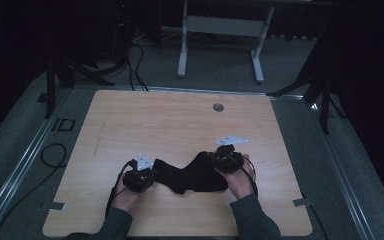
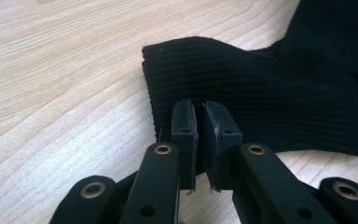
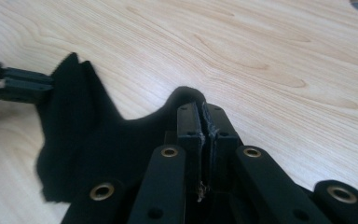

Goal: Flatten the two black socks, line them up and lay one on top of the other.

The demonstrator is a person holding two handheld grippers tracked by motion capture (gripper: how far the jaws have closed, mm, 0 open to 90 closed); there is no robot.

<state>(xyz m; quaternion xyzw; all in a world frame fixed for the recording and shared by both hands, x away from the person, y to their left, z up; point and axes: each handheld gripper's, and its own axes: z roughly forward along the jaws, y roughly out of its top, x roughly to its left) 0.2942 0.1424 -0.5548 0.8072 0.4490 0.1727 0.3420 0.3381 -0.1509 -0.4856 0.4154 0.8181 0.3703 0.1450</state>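
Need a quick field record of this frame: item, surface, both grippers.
item: black sock, lying flat, bent in the middle
surface: wooden table
left gripper: jaws shut on the sock's ribbed cuff edge
right gripper: jaws shut on the sock's other end
other: round grey insert in the tabletop at the far side

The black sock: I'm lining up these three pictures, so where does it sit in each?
High view: black sock lies low centre on the table, between the two grippers.
Left gripper view: its ribbed cuff fills the upper right, above the closed jaws.
Right gripper view: it spreads lower left, around the closed jaws.
Shared landmark: the pale wood-grain tabletop.
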